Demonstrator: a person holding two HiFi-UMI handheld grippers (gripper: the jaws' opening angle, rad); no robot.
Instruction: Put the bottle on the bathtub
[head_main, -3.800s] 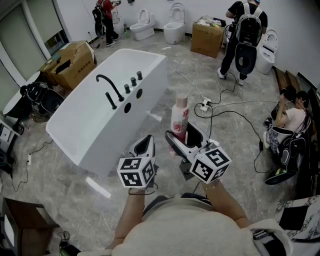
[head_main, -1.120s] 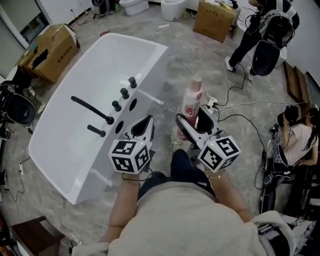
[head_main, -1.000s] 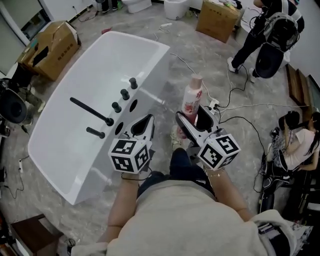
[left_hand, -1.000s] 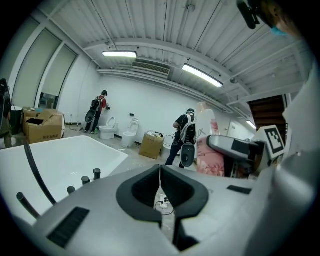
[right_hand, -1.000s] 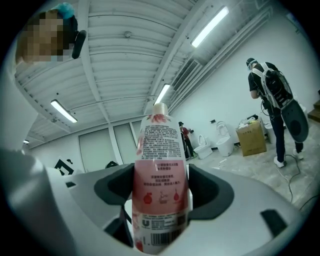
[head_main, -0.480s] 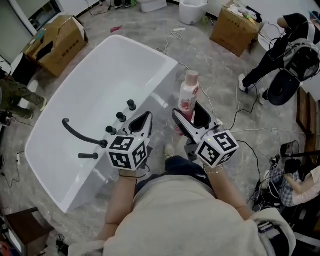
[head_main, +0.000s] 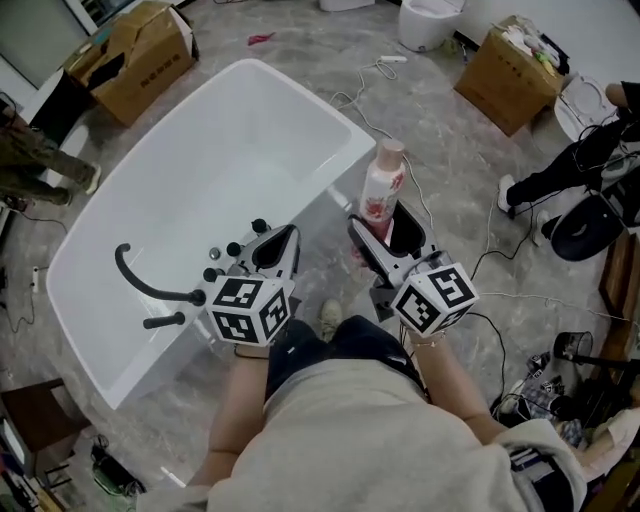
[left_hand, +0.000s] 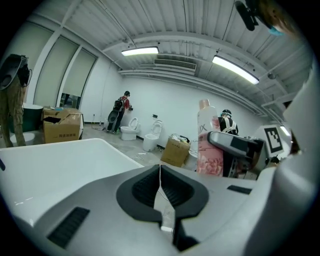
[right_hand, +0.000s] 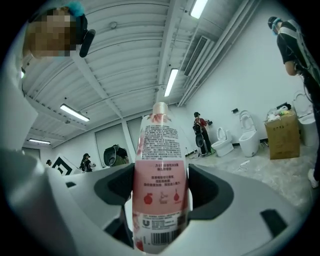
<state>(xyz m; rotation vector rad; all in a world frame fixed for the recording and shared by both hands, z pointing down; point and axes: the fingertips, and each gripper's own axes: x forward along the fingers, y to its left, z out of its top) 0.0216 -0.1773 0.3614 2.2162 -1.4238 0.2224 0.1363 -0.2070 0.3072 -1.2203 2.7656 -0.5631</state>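
Clamping the pink bottle (head_main: 382, 190) low on its body in the right gripper (head_main: 378, 228), long axis upright, with the bathtub rim (head_main: 322, 100) just left of and ahead of those jaws; left gripper (head_main: 280, 243) pinched together, empty, nearer the tub.

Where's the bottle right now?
In the head view the bottle stands upright, clamped in the right gripper, right of centre, just beside the right-hand corner of the bathtub and not yet on it.
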